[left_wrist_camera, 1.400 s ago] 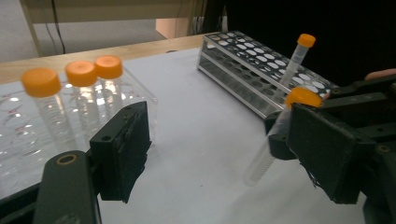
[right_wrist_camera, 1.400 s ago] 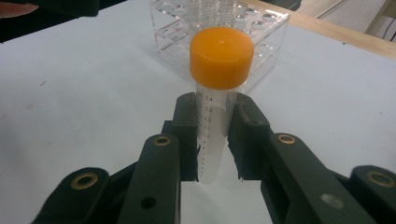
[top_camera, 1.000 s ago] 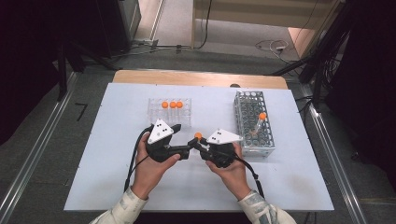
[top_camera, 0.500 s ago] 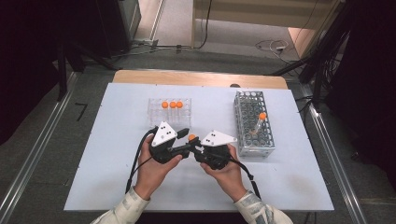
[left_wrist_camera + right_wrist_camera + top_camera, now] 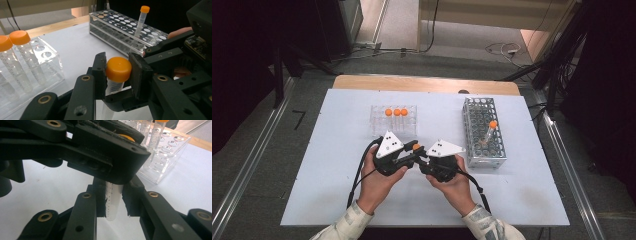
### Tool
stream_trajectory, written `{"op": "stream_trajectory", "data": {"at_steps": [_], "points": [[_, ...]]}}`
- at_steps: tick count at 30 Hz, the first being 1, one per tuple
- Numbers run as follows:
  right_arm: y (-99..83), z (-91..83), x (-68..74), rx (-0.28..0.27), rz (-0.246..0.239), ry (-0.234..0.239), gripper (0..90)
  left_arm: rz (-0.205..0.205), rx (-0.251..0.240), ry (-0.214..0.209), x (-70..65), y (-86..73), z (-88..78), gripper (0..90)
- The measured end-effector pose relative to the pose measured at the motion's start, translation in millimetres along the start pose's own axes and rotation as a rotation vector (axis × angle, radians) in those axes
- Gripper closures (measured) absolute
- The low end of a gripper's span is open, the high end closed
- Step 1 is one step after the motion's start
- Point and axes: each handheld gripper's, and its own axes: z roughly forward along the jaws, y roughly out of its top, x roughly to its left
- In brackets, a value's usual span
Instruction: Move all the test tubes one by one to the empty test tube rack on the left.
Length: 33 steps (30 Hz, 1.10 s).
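A capped tube (image 5: pixel 117 75) is held upright above the bench (image 5: pixel 337 200), just in front of the person, between the two tongs. The right tongs (image 5: pixel 113 200) are clamped on the clear, graduated body of the tube, whose rounded lower end hangs free just below the pads, clear of the bench top. The left tongs (image 5: pixel 117 71) have just been closing, with the orange cap (image 5: pixel 118 69) between them, and both pads are now seen pressed against the sides of that cap. In the high view the left tongs (image 5: pixel 409 152) and right tongs (image 5: pixel 422 159) meet tip to tip at the cap, between the clear rack (image 5: pixel 394 122) behind them, where three more orange-capped tubes stand, and the metal rack (image 5: pixel 484 132) to the right, in which a single capped tube (image 5: pixel 490 132) leans. The step in hand is judged to be the taking of the cap, with the body steadied from below, probably for unscrewing. The next move would call for the cap to be turned about the tube's axis while the body is kept from turning with it; the grip on the body must stay firm, and the tube should be kept upright so that nothing is spilled, though whether anything is inside cannot be told.
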Motion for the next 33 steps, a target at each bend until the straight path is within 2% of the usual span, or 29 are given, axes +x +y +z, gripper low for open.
{"op": "stream_trajectory", "data": {"at_steps": [4,6,8,11,13,17,23,29,33], "points": [[0.1,-0.1,0.0,0.000,0.003,0.000,71.2,-0.004,0.002,-0.003,0.5,0.2,-0.2,69.8],[0.0,0.0,0.0,-0.001,0.002,-0.002,67.2,0.001,0.006,-0.004,0.7,0.0,0.2,69.9],[0.1,0.0,-0.3,0.001,0.009,0.008,57.5,-0.002,0.005,-0.003,1.1,0.1,0.2,70.0],[0.4,-1.2,-2.0,0.004,0.031,0.029,36.5,-0.015,0.000,0.004,4.8,1.5,-1.3,70.0],[0.6,-4.0,-3.6,0.002,0.040,0.036,30.0,-0.019,-0.003,0.013,9.2,3.3,-3.0,70.1],[0.5,-14.3,-7.3,-0.021,0.063,0.032,26.9,-0.049,-0.021,0.039,21.9,8.1,-8.0,70.1],[-1.8,-29.5,-14.7,-0.037,0.067,0.018,26.9,-0.082,-0.043,0.086,42.6,16.7,-17.7,70.1],[-7.5,-39.7,-23.3,-0.032,0.084,-0.005,27.1,-0.091,-0.047,0.133,59.1,29.0,-24.5,70.1],[-10.5,-44.6,-29.0,-0.034,0.092,-0.018,27.1,-0.094,-0.050,0.151,66.3,34.6,-26.1,70.1]]}}
